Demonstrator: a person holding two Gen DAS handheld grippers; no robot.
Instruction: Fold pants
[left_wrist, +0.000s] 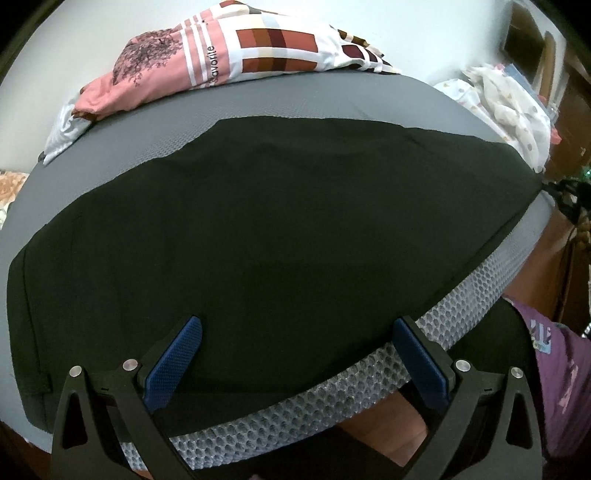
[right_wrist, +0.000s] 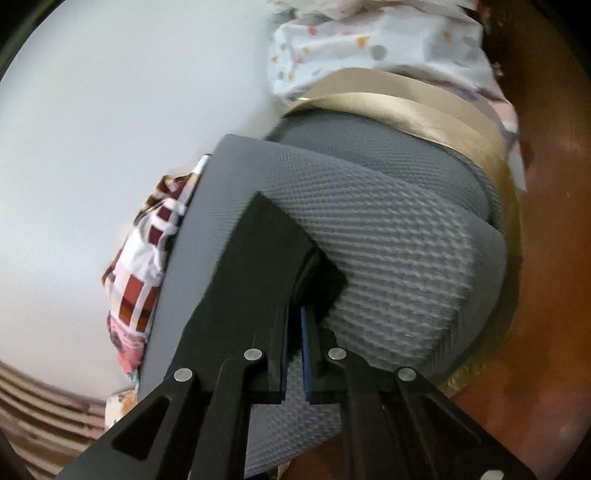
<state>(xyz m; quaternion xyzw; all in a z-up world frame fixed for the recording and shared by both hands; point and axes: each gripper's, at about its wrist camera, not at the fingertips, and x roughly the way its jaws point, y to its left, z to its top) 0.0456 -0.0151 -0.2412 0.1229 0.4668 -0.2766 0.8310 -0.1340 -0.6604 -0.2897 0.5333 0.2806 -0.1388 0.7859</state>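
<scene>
While the left gripper hangs spread wide over the near hem, nothing lies between its blue pads and neither pad presses on the cloth; released, therefore, and holding nothing; the pants begin directly under and ahead of it.

Right gripper: jaws drawn together, blue pads almost meeting; a dark corner of the pants runs into the gap between them, so judged as clenched on that corner, at the far right end of the garment as the left view shows it.

Mattress: grey, mesh-sided, its near edge crossing just behind the left gripper's fingers; bears the pants.

Pants, lie: black, spread flat, filling most of the mattress top; long axis running left to right across the left view, so crosswise to the left gripper's line; already doubled or single cannot be told in the dark cloth.

Relation governing the next move: the right hand has one end of the long axis; the left stands near the middle of the near edge, nearer the left end than the right hand is; a lengthwise fold would, by judgement, carry the held end toward the left.

Beyond: patterned bedding at the far edge; a pale spotted cloth far right; wall behind.
</scene>
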